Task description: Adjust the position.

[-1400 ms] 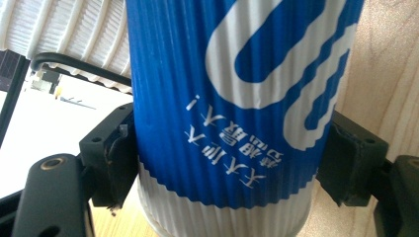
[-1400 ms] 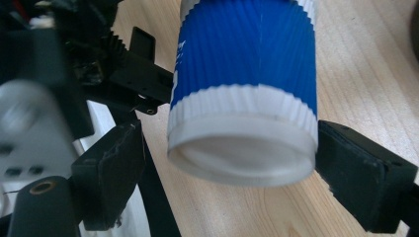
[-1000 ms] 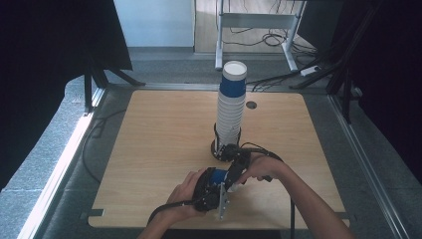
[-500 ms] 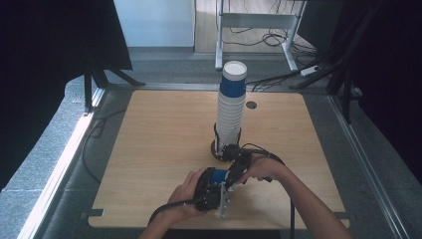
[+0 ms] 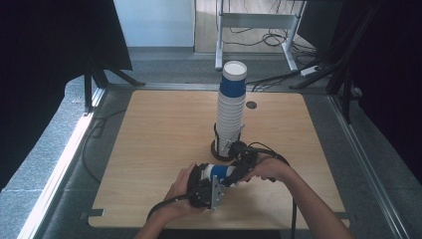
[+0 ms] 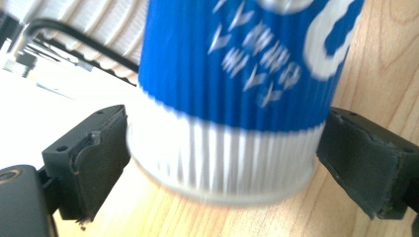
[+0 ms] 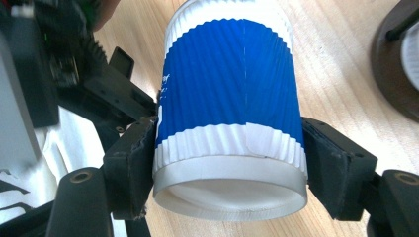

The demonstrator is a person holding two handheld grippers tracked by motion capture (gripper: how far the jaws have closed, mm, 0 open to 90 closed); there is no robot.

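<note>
while the cup (image 5: 219,172) lies sideways over the counter (image 5: 149,139), left gripper (image 5: 211,175) and right gripper (image 5: 234,172) both clamp it from opposite ends.

A ribbed paper cup (image 5: 219,172), blue with a white band at each end and white print, lies on its side near the table's (image 5: 149,129) front edge, just in front of the tall stack of cups (image 5: 231,112)

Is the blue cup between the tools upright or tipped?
Tipped: the blue cup lies sideways above the table, its base facing the right tool.
</note>
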